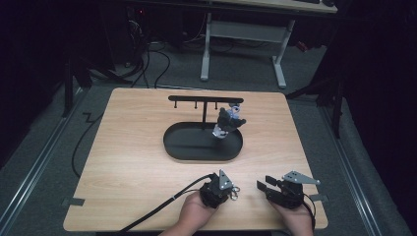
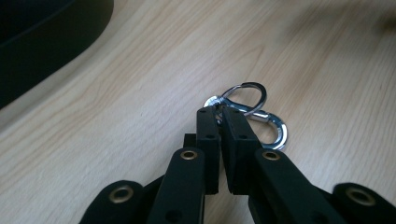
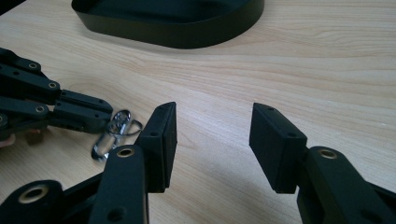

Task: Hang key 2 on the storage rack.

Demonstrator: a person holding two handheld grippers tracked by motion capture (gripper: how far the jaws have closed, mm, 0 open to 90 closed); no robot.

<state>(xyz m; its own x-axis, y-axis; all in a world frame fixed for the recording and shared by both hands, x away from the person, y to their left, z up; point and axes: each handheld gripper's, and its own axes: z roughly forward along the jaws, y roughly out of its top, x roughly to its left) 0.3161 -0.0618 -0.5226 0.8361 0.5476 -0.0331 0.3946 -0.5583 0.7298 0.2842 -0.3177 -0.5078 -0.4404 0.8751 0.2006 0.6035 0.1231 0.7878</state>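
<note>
Clip (image 2: 261,119) is a shiny metal carabiner w/ a split ring on it, lying flat on the counter (image 1: 133,162) near the front edge, a bit right of centre. Left gripper (image 1: 233,189) has it: the fingers (image 2: 208,135) are pinched together right on the ring end where it joins the clip, basically no gap between the pads, and the hook end sticks out past the tips, resting on the wood. From the right gripper view you see the same clip (image 3: 114,133) beside the left gripper's fingertips, just left of the near right finger. Right gripper (image 1: 261,186) sits close by on the clip's right side, not touching it, fingers (image 3: 161,144) spread about halfway w/ nothing but bare wood between them, pointing roughly toward the left one. Both hands come in from the front edge, left hand (image 1: 194,214) wrapped round its gripper body, cable trailing off to the left. Further back, mid counter, there's a black oval tray (image 1: 182,147) w/ a post and a T-bar rack (image 1: 204,99) on top; some small dark-and-pale thing (image 1: 228,122) hangs from the bar's right end, cant tell exactly what it is. Tray is well apart from the clip.
</note>
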